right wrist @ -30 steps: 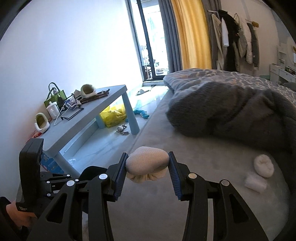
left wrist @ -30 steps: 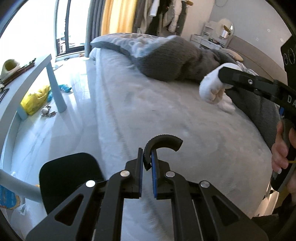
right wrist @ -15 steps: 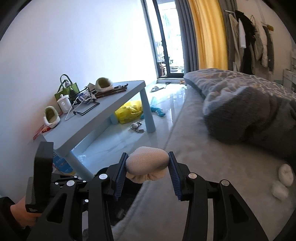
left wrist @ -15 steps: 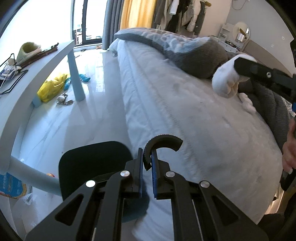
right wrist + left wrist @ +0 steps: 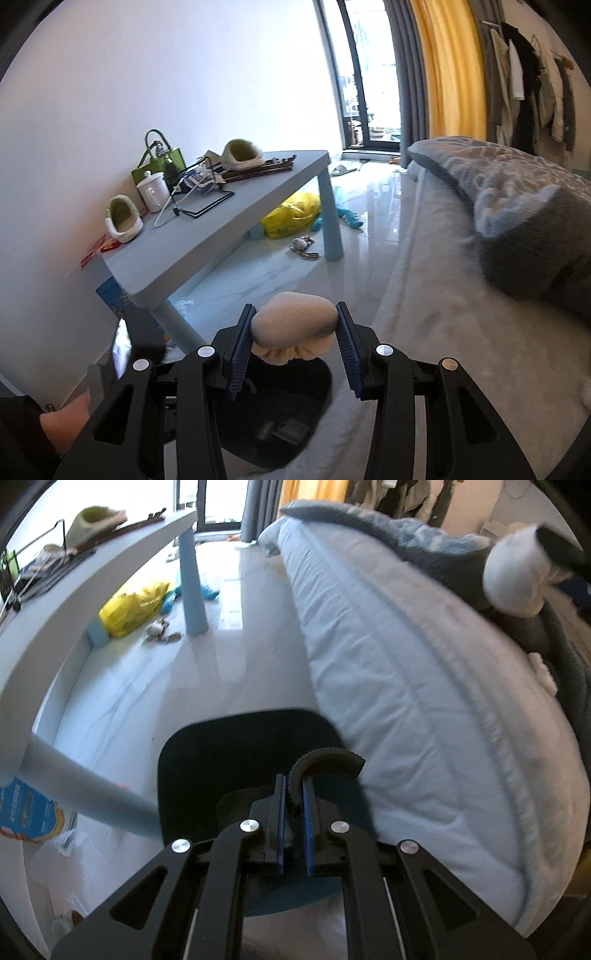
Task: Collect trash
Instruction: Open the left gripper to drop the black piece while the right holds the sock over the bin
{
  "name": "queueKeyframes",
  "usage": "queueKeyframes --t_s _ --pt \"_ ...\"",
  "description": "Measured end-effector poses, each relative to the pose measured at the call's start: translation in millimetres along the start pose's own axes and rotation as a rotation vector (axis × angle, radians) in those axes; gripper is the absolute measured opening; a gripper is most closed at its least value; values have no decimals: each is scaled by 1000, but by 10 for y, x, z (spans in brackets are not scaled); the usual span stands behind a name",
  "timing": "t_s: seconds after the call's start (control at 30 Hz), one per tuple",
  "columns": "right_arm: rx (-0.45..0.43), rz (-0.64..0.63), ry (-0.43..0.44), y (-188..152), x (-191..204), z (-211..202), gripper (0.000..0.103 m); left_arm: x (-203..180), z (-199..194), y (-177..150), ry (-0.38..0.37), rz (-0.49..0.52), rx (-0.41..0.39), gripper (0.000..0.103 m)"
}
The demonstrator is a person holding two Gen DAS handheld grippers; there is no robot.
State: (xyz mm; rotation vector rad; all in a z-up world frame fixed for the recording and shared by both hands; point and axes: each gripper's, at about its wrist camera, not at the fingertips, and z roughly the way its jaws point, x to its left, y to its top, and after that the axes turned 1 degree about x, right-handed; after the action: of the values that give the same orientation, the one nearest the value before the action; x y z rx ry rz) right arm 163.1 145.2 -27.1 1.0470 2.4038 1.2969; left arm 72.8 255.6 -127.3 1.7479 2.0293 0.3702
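While my right tongs [image 5: 294, 352] are clamped on a soft wad [image 5: 294, 328], one pad pressing each side, I list what lies around them.

Item, the wad: pale, mesh-textured on top, frilled below, bulging a little between the pads. I judge it light and squashy, unlikely to slip or break; the hold across its middle looks sound and needs no more squeeze.

Item, my left tongs [image 5: 294, 812]: closed on a curved, ribbed black piece [image 5: 325, 762] that hooks out past the tips. It looks stiff; what it belongs to I cannot tell.

Item, the bin [image 5: 295, 424]: black, open-topped, directly below the wad in the right view, with a few dark scraps at its bottom. In the left view its dark mouth [image 5: 236, 760] sits just under the left tongs. A release from here should, by my judgement, drop the wad straight in.

Item, the bed [image 5: 424, 709]: pale sheet, touching the bin's far side, grey blanket [image 5: 524, 206] heaped further along. A small white scrap [image 5: 543, 672] lies on the sheet by the blanket, well apart from the bin.

Item, the blue table [image 5: 236, 206]: on the bin's other side, carrying slippers, a mug and a green bag; a yellow bag [image 5: 291, 218] lies on the floor beneath.
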Motion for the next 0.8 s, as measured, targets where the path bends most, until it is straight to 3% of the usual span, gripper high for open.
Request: queueKeyframes --t_s 0.53,0.63,0.7,0.8 --pt "56 -44 66 8 467 471 44 499 356 -367 8 -41 176 10" --pt "77 -49 61 -21 499 574 44 558 352 -384 10 -47 190 12" --pt "91 -38 59 -29 489 637 44 602 329 -394 15 -57 190 25" --pt "121 -15 52 -69 481 760 44 660 282 -405 13 -61 186 30"
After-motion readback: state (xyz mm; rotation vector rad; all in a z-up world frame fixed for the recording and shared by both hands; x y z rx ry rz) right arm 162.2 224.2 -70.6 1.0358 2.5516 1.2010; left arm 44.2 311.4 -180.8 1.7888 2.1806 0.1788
